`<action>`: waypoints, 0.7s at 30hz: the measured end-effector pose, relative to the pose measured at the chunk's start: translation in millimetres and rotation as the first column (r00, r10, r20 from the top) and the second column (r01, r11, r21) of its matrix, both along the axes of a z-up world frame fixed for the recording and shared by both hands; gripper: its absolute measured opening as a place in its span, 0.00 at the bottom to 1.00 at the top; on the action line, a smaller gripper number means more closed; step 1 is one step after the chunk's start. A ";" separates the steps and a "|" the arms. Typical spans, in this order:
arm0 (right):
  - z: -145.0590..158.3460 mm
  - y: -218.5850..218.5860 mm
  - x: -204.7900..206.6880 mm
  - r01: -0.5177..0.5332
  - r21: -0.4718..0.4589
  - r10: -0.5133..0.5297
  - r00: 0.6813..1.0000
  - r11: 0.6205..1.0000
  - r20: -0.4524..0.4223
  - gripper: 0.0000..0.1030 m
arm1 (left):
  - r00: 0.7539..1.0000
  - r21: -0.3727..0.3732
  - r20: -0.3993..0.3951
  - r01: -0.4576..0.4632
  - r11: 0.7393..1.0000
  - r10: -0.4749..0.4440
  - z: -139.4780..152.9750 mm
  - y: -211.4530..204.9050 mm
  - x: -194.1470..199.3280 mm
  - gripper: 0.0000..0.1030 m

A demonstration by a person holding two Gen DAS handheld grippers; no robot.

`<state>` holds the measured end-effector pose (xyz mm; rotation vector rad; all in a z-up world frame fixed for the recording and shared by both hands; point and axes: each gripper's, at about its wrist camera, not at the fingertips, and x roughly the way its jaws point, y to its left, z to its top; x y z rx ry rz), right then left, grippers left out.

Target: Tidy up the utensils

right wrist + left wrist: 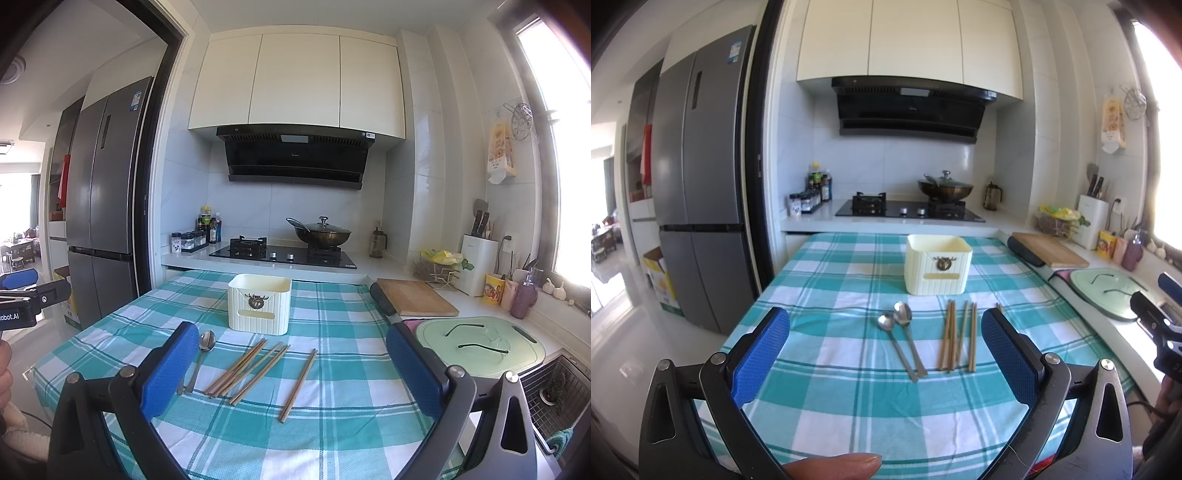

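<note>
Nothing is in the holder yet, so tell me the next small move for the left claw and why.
Probably lower the open left claw onto the two steel spoons. They lie side by side on the teal checked tablecloth, between its blue pads, and the cream ribbed plastic box stands just behind them, with nothing visible inside.

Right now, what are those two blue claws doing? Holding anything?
Left gripper: open, holding nothing, above the spoons.
Right gripper: open, holding nothing, above the chopsticks.

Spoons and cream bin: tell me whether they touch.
Apart. The left wrist view shows a strip of checked tablecloth between the spoons and the cream bin.
</note>
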<state>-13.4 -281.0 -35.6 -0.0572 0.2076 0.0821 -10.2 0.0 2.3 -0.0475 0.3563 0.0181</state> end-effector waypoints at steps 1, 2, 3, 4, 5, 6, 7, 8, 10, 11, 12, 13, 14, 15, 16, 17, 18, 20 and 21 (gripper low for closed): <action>-0.3 0.0 0.1 0.000 0.000 0.000 1.000 1.000 0.000 1.00 | 1.000 0.001 0.000 0.000 1.000 0.000 0.0 -0.6 -0.6 1.00; -0.2 -0.1 0.0 0.000 0.000 0.000 1.000 1.000 -0.001 1.00 | 1.000 0.000 0.000 0.000 1.000 0.000 -0.1 -1.2 -1.2 1.00; -0.3 -0.1 -0.1 0.000 0.000 0.000 1.000 1.000 -0.001 1.00 | 1.000 0.000 0.001 0.002 1.000 -0.002 0.1 2.7 3.3 1.00; -0.5 -0.1 -0.2 0.001 0.000 -0.001 1.000 1.000 0.000 1.00 | 1.000 0.000 0.001 0.002 1.000 -0.002 0.1 2.5 2.8 1.00; -0.5 -0.1 -0.2 0.000 0.000 0.000 1.000 1.000 0.000 1.00 | 1.000 0.000 0.001 0.002 1.000 -0.002 0.0 2.2 2.3 1.00; -0.5 -0.1 -0.1 0.000 0.000 0.000 1.000 1.000 0.000 1.00 | 1.000 0.000 0.000 0.001 1.000 -0.001 0.3 2.7 3.3 1.00; -0.8 0.0 0.0 0.000 0.000 0.000 1.000 1.000 -0.001 1.00 | 1.000 0.000 0.000 0.002 1.000 -0.002 0.2 2.6 2.9 1.00; -0.7 -0.1 -0.2 0.000 0.000 0.000 1.000 1.000 0.000 1.00 | 1.000 0.000 0.001 0.002 1.000 -0.002 0.2 2.5 2.6 1.00; -0.5 0.0 -0.1 0.000 0.000 0.000 1.000 1.000 0.001 1.00 | 1.000 0.000 0.000 0.001 1.000 -0.001 0.4 2.7 3.1 1.00; -0.9 0.4 0.2 0.000 -0.001 0.000 1.000 1.000 0.000 1.00 | 1.000 -0.001 0.000 0.002 1.000 -0.002 0.4 2.9 3.3 1.00; -0.7 0.0 -0.3 0.001 0.000 -0.001 1.000 1.000 -0.001 1.00 | 1.000 -0.001 0.000 0.002 1.000 -0.002 0.3 2.8 3.1 1.00; -1.0 0.0 -0.3 0.000 0.000 0.000 1.000 1.000 -0.001 1.00 | 1.000 0.000 0.000 0.001 1.000 -0.001 0.3 2.6 3.0 1.00; -0.8 0.0 -0.3 -0.001 0.001 0.001 1.000 1.000 0.000 1.00 | 1.000 0.000 0.000 0.001 1.000 -0.001 0.4 2.8 3.3 1.00; -0.9 0.2 -0.2 0.000 0.000 0.000 1.000 1.000 0.000 1.00 | 1.000 0.000 -0.001 0.002 1.000 -0.002 -0.2 2.7 3.6 1.00; -1.0 0.4 -0.1 0.001 -0.002 -0.001 1.000 1.000 0.000 1.00 | 1.000 0.000 0.000 0.002 1.000 -0.002 -0.1 2.7 3.7 1.00; -1.1 0.1 -0.2 0.002 -0.001 -0.002 1.000 1.000 0.000 1.00 | 1.000 0.000 0.000 0.001 1.000 -0.001 0.0 2.6 3.5 1.00; -0.8 -0.2 -0.4 0.002 0.000 -0.002 1.000 1.000 0.000 1.00 | 1.000 0.000 0.000 0.001 1.000 -0.001 0.1 2.7 3.8 1.00; -0.8 0.1 -0.3 0.001 -0.001 -0.001 1.000 1.000 0.000 1.00 | 1.000 -0.001 -0.002 0.001 1.000 -0.001 -0.1 2.6 3.7 1.00; -0.6 -0.1 -0.2 0.001 -0.002 -0.001 1.000 1.000 0.000 1.00 | 1.000 -0.001 -0.003 0.002 1.000 -0.002 -0.2 2.7 3.5 1.00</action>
